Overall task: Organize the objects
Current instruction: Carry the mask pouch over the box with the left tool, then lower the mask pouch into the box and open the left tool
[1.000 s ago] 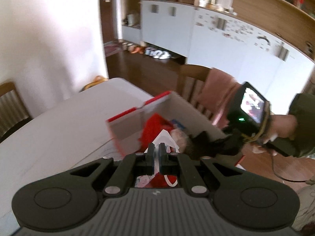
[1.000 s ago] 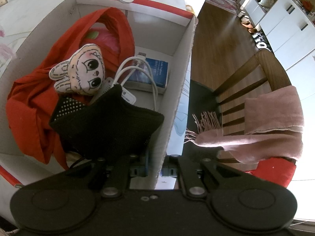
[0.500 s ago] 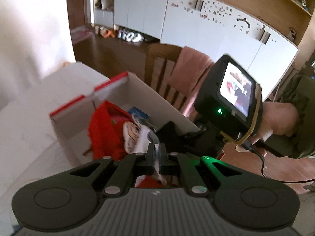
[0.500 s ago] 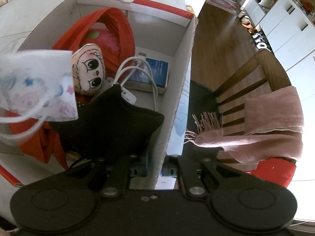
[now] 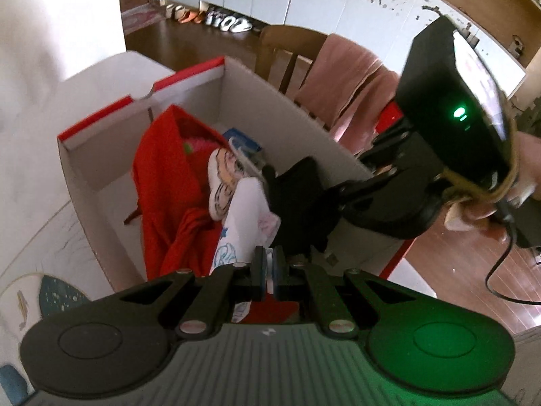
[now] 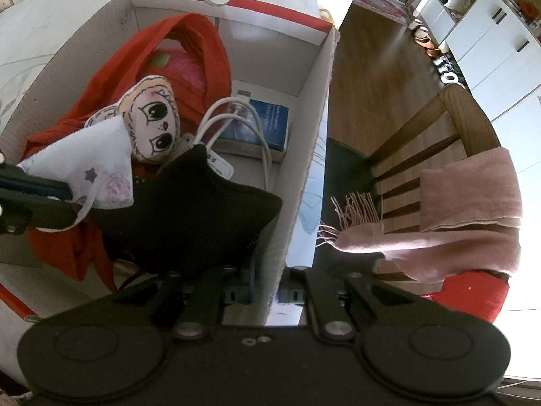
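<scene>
**Left wrist view: mask over box**

White surface (image 5: 101, 77), wooden floor (image 5: 189, 39), cupboards. Left gripper (image 5: 269, 270) jaws clench a printed face mask (image 5: 243, 223) over the cardboard box (image 5: 297, 115).

Right wrist view: right gripper (image 6: 268, 292) jaws clamp the box wall; inside lie red cloth (image 6: 199, 34), doll (image 6: 154, 123), cable (image 6: 236, 115), black pouch (image 6: 203, 209).

Bright daylight, strong fisheye bending, soft focus in places.

In the right wrist view daylight burns out the right edge and glares off the wood floor (image 6: 382, 67), while the black pouch (image 6: 203, 213) in the box (image 6: 304, 155) stays a dark mass. In the left wrist view the wall (image 5: 44, 34) is washed out and smeared, a green lamp (image 5: 460, 114) tints the left hand-held gripper (image 5: 269, 267) body, and cabinets (image 5: 338, 3) curve at the rim.
</scene>
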The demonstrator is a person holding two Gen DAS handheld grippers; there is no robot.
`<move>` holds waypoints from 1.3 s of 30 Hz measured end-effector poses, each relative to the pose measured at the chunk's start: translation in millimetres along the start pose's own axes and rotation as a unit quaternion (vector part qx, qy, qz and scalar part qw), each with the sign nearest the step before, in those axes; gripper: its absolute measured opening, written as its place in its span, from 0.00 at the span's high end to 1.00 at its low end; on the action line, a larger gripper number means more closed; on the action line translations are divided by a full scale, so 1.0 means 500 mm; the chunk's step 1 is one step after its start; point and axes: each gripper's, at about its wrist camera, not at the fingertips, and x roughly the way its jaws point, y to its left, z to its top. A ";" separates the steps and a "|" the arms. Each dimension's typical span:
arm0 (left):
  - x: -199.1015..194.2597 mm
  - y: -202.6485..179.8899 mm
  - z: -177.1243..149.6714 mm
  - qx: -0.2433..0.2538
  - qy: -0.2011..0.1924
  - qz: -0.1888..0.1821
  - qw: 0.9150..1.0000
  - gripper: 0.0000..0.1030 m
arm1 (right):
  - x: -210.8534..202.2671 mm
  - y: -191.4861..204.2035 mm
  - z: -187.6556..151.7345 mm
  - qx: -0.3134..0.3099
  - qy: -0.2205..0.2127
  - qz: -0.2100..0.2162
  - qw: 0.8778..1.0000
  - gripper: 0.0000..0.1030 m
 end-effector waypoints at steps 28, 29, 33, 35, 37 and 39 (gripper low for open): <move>-0.173 0.017 -0.061 -0.046 -0.106 0.030 0.993 0.31 | -0.002 -0.002 -0.001 -0.001 -0.001 -0.001 1.000 0.92; -0.181 0.017 -0.061 -0.049 -0.108 0.033 0.992 0.29 | -0.003 -0.002 -0.001 -0.001 -0.001 -0.001 1.000 0.92; -0.210 0.014 -0.065 -0.048 -0.124 0.044 0.990 0.28 | -0.011 -0.002 -0.002 -0.001 -0.002 -0.003 1.000 0.91; -0.222 0.013 -0.068 -0.045 -0.132 0.047 0.989 0.27 | -0.020 0.000 -0.003 -0.001 -0.004 -0.005 1.000 0.91; -0.229 0.015 -0.073 -0.046 -0.140 0.047 0.988 0.25 | -0.031 0.001 -0.005 0.001 -0.007 -0.008 1.000 0.92; -0.234 0.018 -0.077 -0.046 -0.144 0.047 0.987 0.25 | -0.048 0.002 -0.006 0.002 -0.013 -0.009 1.000 0.92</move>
